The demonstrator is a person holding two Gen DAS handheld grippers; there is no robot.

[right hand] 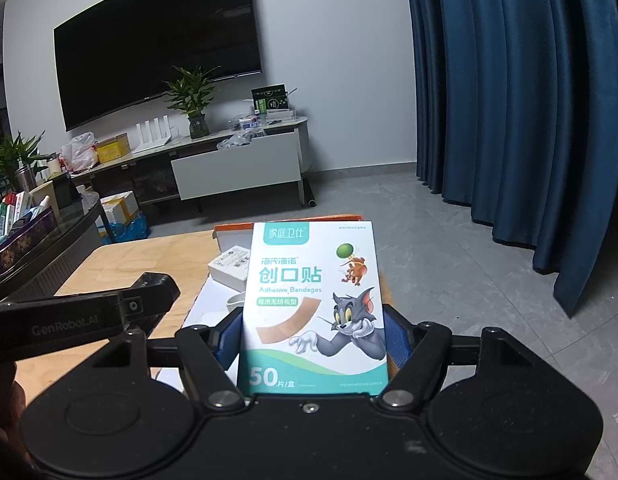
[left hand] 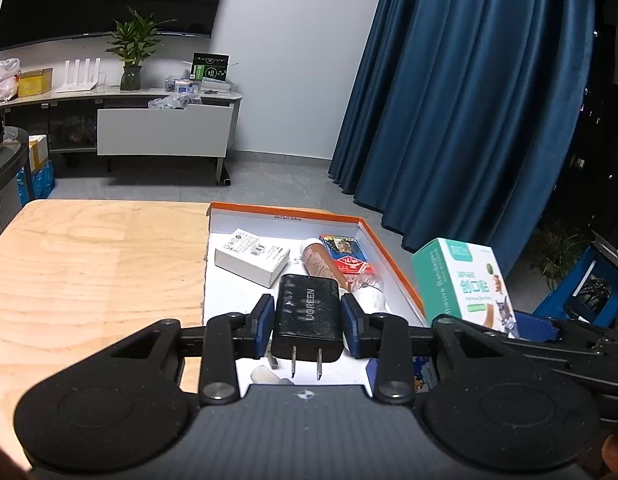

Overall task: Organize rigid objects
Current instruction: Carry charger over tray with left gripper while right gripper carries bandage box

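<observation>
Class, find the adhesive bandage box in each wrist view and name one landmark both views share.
Left wrist view: the bandage box stands at the right edge, beyond the orange-rimmed tray.
Right wrist view: the bandage box fills the centre, clamped between the right gripper jaws.
Shared landmark: the small white box in the tray.

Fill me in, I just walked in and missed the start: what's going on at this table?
A person is sorting small items with two handheld grippers. The left gripper is shut on a black UGREEN charger over the orange-rimmed tray, which already holds a white box and a red pack. The right gripper holds an adhesive bandage box upright, off to the tray's right.
</observation>
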